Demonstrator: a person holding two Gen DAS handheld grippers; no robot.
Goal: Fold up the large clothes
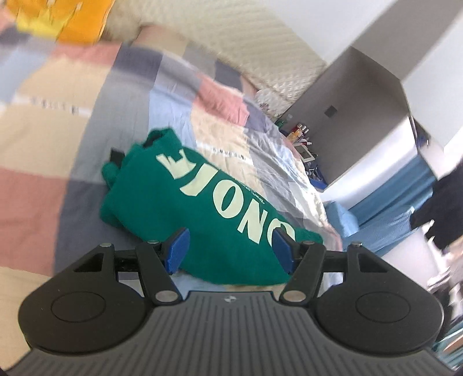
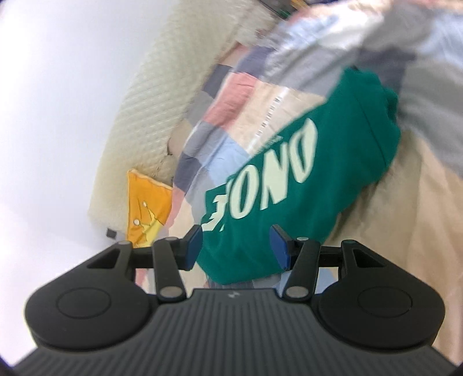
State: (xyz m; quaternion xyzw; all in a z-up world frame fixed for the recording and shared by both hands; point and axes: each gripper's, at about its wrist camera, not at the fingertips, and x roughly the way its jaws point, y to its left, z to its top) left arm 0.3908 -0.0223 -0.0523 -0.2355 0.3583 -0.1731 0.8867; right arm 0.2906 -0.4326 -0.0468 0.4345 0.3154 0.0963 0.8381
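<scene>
A green garment with large cream letters (image 1: 202,202) lies folded into a compact bundle on a patchwork bedspread (image 1: 58,144). My left gripper (image 1: 231,245) is open, its blue fingers apart above the bundle's near end, holding nothing. The right wrist view shows the same green garment (image 2: 318,173) on the bedspread (image 2: 405,231). My right gripper (image 2: 235,245) is open too, its blue fingers spread over the garment's near edge, empty. Both views are blurred by motion.
A cream quilted headboard (image 1: 231,43) stands behind the bed, with an orange-yellow cushion (image 1: 72,23) against it; the cushion also shows in the right wrist view (image 2: 147,202). A grey cabinet (image 1: 361,115) and blue fabric (image 1: 390,217) lie beyond the bed's far edge.
</scene>
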